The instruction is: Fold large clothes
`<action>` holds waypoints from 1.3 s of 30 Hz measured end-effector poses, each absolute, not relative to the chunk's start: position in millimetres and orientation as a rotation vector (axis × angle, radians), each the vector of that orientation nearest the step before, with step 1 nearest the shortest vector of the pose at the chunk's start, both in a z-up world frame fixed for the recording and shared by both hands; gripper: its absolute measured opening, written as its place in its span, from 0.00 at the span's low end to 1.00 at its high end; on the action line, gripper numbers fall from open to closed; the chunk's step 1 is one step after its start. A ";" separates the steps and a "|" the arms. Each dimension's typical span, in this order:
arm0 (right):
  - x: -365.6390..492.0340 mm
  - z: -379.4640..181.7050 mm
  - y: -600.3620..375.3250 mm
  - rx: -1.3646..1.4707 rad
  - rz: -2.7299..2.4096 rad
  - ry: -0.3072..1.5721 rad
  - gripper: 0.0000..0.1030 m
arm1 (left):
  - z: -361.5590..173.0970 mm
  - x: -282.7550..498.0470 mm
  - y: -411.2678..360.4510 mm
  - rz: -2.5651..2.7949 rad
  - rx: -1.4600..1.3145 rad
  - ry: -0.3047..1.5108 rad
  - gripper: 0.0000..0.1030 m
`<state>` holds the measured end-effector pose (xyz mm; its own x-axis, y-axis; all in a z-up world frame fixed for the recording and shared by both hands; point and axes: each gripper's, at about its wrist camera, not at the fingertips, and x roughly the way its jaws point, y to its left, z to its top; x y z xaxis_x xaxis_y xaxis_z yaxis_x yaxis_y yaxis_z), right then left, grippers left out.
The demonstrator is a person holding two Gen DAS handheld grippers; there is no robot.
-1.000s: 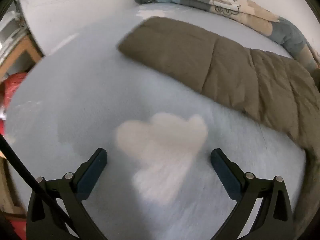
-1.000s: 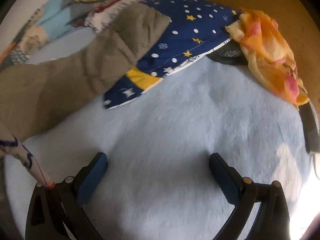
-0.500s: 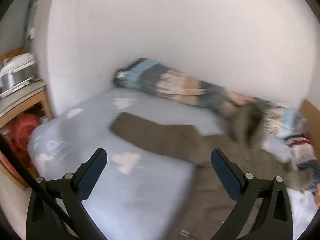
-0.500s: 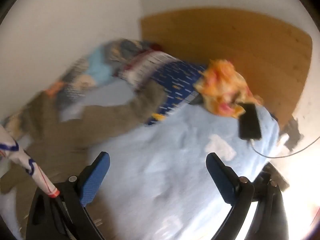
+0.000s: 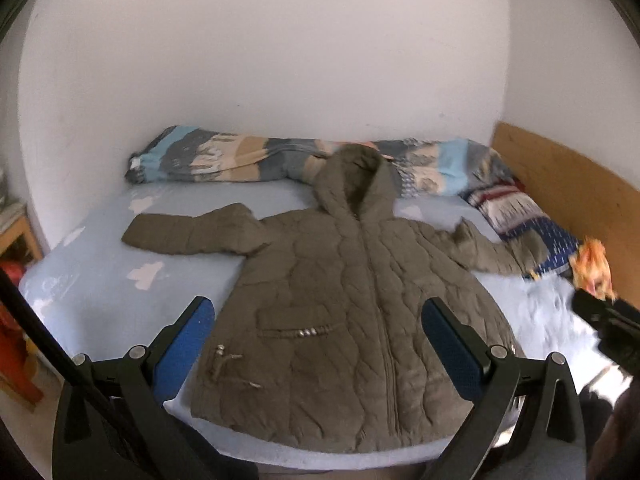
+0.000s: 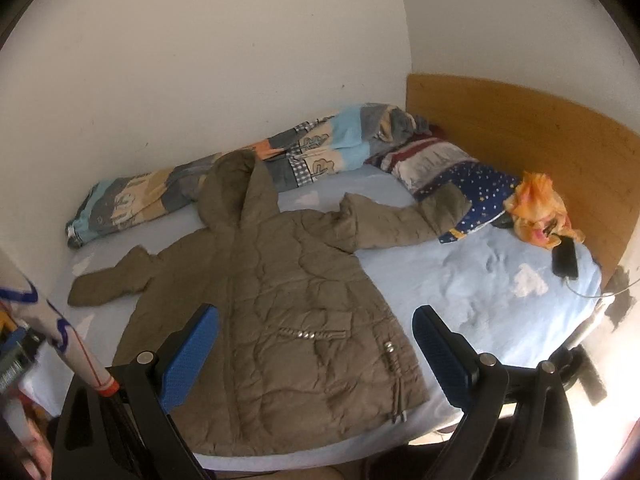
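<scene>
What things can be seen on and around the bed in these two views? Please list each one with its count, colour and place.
jacket: one, olive-brown, quilted and hooded, spread flat front-up on the bed, sleeves out to both sides
bed sheet: one, light blue with white clouds, covers the mattress
rolled duvet: one, blue, grey and beige pattern, along the wall behind the hood
pillow: one, dark blue with stars, at the headboard, under one sleeve's end
orange cloth: one, orange-yellow, crumpled beside the pillow
phone: one, black, near the orange cloth, a cable runs from it
headboard: one, light wood, at the bed's right end
left gripper: open, blue pads, holds nothing
right gripper: open, blue pads, holds nothing
</scene>
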<state>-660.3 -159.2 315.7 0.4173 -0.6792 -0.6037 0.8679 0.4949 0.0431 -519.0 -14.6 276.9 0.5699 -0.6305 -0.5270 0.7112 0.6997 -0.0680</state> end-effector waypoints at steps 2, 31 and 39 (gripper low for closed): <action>-648.7 311.5 -152.0 0.348 -1.007 0.595 0.96 | 273.3 -516.0 -22.1 -0.797 0.185 0.571 1.00; -639.5 279.1 -157.2 0.372 -0.948 0.696 0.96 | 238.3 -502.8 -32.5 -0.778 0.260 0.660 1.00; -637.7 276.5 -156.6 0.377 -0.941 0.701 0.96 | 236.4 -504.3 -32.1 -0.772 0.267 0.659 1.00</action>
<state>-637.7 -156.6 276.5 0.3941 -0.6044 -0.6924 0.8366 0.5478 -0.0020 -504.3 -32.1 236.3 0.5304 -0.5579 -0.6384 0.7185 0.6955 -0.0109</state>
